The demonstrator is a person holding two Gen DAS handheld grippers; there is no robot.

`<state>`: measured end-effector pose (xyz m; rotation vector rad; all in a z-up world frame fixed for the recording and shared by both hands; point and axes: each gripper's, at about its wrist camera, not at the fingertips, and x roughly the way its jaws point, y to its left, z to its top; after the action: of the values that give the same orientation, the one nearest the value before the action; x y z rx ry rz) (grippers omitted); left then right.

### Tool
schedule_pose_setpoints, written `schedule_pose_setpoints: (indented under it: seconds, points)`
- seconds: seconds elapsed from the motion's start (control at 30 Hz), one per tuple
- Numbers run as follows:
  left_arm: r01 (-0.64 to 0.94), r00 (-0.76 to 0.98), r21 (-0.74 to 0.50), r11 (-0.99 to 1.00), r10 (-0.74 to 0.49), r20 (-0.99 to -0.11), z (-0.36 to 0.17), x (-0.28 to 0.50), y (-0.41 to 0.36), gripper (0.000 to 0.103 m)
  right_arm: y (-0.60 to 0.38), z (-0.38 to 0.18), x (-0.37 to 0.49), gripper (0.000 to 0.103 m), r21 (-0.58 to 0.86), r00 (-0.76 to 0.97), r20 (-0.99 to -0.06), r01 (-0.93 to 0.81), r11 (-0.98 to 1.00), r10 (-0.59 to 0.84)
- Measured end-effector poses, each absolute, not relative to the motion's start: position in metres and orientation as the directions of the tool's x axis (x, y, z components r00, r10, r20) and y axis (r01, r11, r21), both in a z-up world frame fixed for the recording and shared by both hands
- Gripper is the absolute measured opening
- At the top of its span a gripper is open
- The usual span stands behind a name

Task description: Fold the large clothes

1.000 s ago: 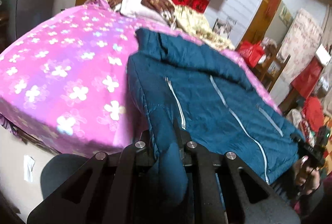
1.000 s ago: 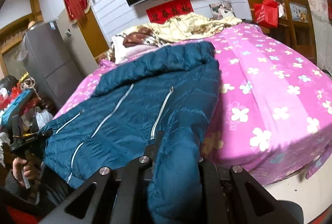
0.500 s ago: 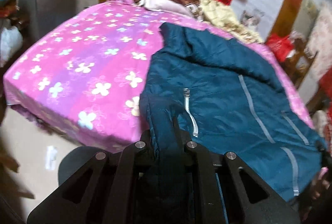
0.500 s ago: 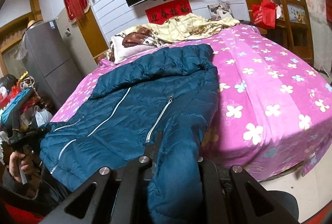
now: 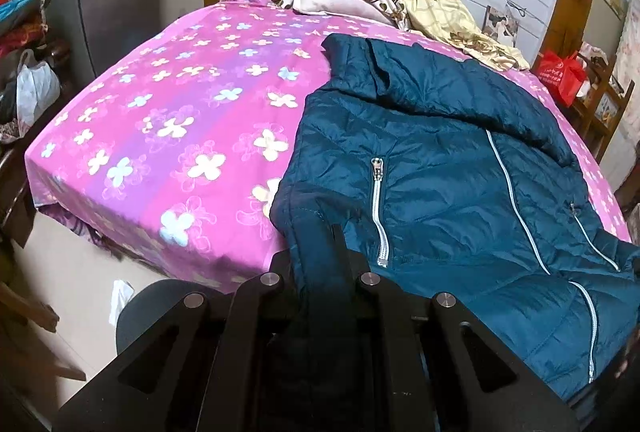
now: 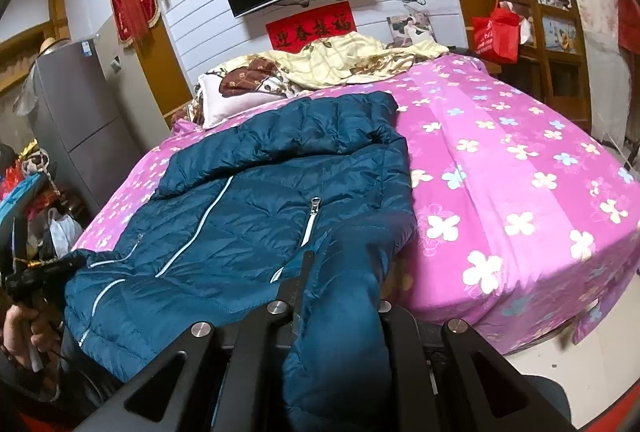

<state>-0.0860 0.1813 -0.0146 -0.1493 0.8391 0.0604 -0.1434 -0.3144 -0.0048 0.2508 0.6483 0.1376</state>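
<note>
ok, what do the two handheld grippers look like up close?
Both match: the left gripper and right gripper are matte black, with angular linkage arms with triangular cut-outs, round silver pivot bolts and slim black fingers. No markings or sleeves are visible; a thin cable seems to run by the left one in the right view.

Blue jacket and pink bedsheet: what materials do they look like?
Jacket: likely thin nylon or polyester shell over padding; slight sheen, quilted stitch lines, puffy crinkles, silver zips. Bedsheet: probably woven cotton or blend; matte, printed flowers, soft creases. Fibre can't be confirmed.
</note>
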Motion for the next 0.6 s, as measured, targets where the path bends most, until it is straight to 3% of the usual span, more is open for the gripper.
schedule_pose_setpoints:
  seconds: [0.6]
  points:
    - [-0.124, 0.652, -0.109, 0.986, -0.002, -0.759, -0.0189, -0.0860, 0.1812, 0.009, -0.3092, -0.0014, -0.1476, 0.010, 0.243, 0.800, -0.564, -0.079, 0.967, 0.207]
